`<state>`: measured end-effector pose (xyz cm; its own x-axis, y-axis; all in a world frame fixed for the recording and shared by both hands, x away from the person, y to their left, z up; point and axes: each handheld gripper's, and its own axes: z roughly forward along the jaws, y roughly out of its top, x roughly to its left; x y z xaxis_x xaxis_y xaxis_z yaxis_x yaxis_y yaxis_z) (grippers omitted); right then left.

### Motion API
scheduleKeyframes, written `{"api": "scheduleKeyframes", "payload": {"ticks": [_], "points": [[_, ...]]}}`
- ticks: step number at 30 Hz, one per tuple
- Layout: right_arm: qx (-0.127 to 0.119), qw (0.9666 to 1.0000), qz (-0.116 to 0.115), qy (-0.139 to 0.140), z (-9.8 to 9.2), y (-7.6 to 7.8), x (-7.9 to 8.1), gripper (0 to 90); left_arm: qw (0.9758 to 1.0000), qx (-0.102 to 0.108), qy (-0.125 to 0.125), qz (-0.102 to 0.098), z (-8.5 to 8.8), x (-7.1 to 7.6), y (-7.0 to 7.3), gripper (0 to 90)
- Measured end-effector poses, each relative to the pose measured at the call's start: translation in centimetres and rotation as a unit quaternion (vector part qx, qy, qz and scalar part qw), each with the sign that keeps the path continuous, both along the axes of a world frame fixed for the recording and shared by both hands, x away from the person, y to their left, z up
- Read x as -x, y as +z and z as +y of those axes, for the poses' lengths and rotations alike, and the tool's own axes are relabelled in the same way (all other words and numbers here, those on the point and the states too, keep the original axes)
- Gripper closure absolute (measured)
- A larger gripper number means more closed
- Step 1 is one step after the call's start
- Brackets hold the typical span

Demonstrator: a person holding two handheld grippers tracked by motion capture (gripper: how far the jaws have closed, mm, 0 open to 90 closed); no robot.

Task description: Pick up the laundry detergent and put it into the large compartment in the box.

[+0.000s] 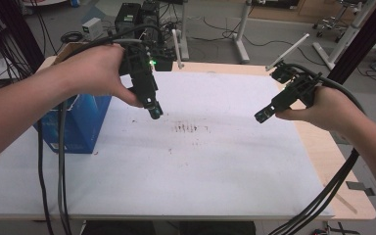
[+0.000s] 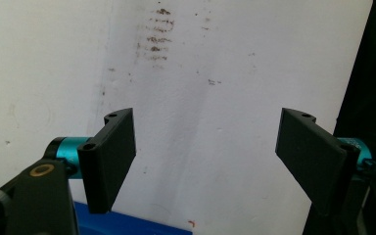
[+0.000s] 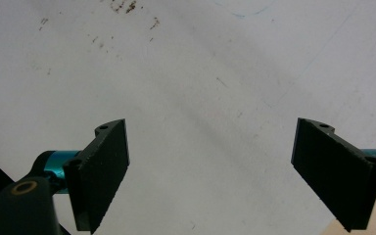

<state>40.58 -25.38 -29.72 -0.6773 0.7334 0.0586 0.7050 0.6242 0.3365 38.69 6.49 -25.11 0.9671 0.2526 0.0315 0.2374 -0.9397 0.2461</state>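
While both grippers hovered over the white table (image 1: 186, 171), nothing had been picked up: the left gripper (image 1: 154, 111) and right gripper (image 1: 260, 117) each held their jaws spread and empty. The nearest thing, a blue box (image 1: 81, 122), sat at nine o'clock, just beside the left hand. Brown stains (image 1: 188, 129) marked the centre; nothing blocked the way.

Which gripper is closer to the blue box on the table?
The left one. The left gripper hangs just to the right of the blue box, jaws open and empty. The right gripper is across the white table, far off on the other side, also open.
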Motion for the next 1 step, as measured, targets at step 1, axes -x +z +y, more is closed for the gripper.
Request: {"api": "scheduleKeyframes", "payload": {"ticks": [1], "points": [[-0.001, 1.0, 0.0, 0.0, -0.03, 0.0, 0.03, 13.4, 1.0, 0.002, 0.002, 0.001, 0.03, 0.0, -0.03, 23.0]]}}
